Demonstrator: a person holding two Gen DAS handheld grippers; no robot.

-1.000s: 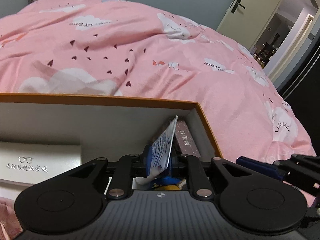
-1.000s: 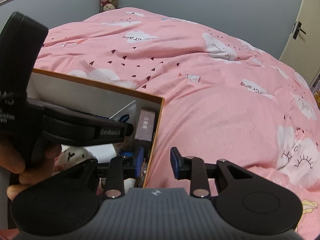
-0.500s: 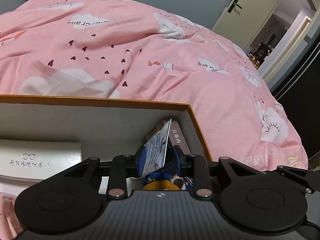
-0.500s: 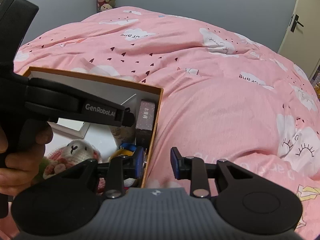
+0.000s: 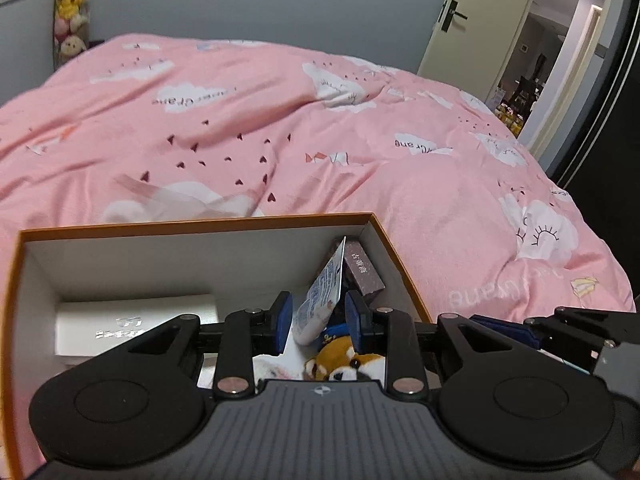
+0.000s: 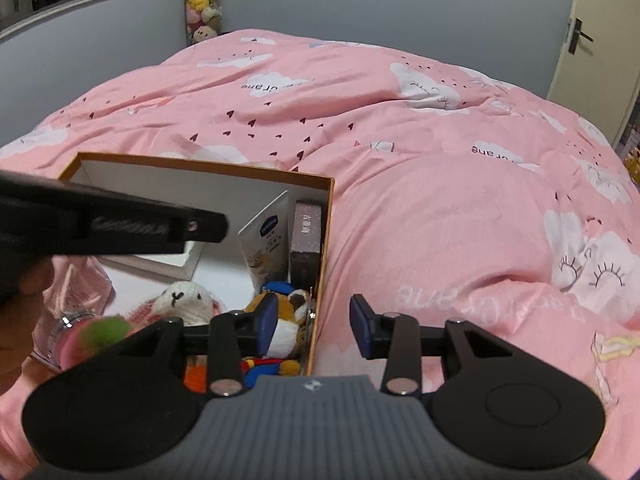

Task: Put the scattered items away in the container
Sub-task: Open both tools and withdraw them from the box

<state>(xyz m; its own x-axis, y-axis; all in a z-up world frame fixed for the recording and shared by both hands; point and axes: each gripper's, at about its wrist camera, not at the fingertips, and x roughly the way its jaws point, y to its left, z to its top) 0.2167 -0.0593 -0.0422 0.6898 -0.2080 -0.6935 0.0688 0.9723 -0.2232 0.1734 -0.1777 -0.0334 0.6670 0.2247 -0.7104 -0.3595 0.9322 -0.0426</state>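
Orange box (image 6: 326, 216): 1 | plush toys: 2 | tube (image 6: 266, 242): 1

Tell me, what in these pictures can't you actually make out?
- Orange box: its near wall, hidden by the left tool in the left view.
- Fox plush: mostly covered there too.
- White case: its print is blurred.
- Green-and-pink thing: blurred in the right view, unidentifiable.

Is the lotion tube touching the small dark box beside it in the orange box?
Touching. In the right wrist view the lotion tube stands tilted with its edge against the small dark box, no gap showing between them inside the orange box.
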